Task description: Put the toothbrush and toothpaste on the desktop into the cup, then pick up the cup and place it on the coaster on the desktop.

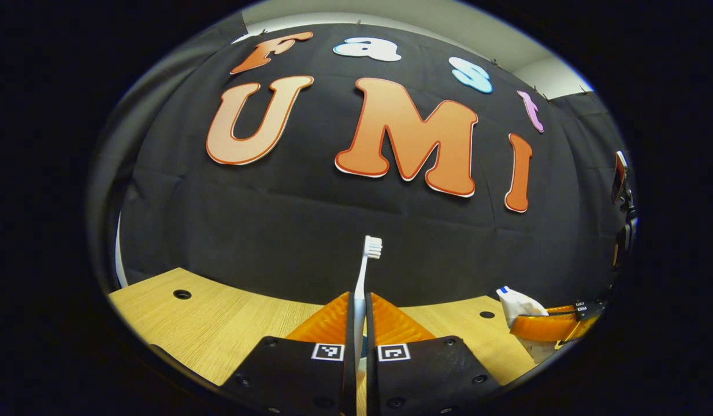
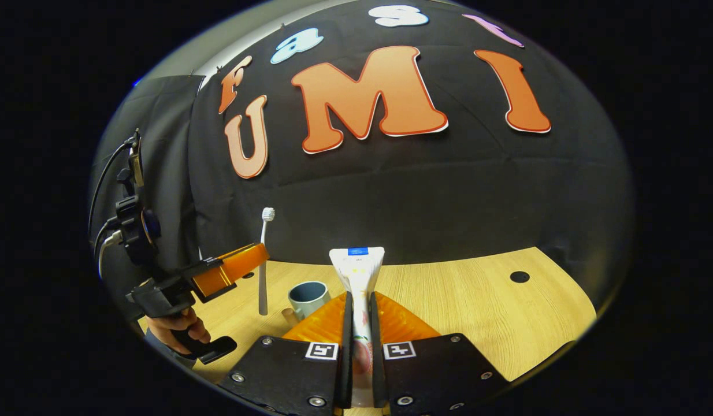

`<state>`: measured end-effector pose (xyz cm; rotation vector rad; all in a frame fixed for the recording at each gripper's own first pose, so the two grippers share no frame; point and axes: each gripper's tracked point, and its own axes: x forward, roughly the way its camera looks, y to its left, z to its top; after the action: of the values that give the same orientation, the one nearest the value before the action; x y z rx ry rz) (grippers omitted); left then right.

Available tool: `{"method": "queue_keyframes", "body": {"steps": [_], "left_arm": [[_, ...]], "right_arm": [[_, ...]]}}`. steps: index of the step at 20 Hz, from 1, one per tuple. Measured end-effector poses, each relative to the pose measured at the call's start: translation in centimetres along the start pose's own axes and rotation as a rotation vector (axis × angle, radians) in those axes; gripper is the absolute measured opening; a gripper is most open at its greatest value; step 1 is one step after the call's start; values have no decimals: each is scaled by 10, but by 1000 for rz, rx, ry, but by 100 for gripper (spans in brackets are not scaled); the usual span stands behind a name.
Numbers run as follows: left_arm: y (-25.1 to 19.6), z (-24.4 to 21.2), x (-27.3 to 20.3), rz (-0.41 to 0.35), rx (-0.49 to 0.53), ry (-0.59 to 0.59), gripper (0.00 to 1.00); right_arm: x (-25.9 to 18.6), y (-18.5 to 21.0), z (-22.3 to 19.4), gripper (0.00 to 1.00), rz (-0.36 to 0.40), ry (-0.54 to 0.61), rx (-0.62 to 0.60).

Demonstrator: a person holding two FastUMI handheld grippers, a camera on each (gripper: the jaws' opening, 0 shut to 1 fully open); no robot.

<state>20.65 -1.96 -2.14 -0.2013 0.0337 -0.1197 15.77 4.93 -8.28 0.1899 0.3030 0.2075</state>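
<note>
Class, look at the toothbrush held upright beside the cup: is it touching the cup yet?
Apart. The right gripper view shows the toothbrush held in the left gripper, with bare table between its lower end and the cup.

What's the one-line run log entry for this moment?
left gripper: shut on toothbrush, upright | right gripper: shut on toothpaste | cup: empty, on desktop

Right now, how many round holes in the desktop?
3. One far left and one far right near the toothpaste in the left gripper view; one far right in the right gripper view, possibly the same hole. More may be hidden.
</note>
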Motion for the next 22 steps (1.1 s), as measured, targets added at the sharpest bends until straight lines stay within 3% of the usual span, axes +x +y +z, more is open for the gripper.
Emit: {"method": "queue_keyframes", "body": {"steps": [10, 15, 22], "left_arm": [[-7, -12, 57, -24, 85, -90, 6], [4, -46, 72, -15, 110, -35, 6], [24, -90, 77, 22, 59, 37, 7]], "right_arm": [[35, -23, 13, 14, -24, -37, 30], [45, -19, 14, 14, -3, -56, -2], [53, -9, 11, 14, 14, -50, 10]]}}
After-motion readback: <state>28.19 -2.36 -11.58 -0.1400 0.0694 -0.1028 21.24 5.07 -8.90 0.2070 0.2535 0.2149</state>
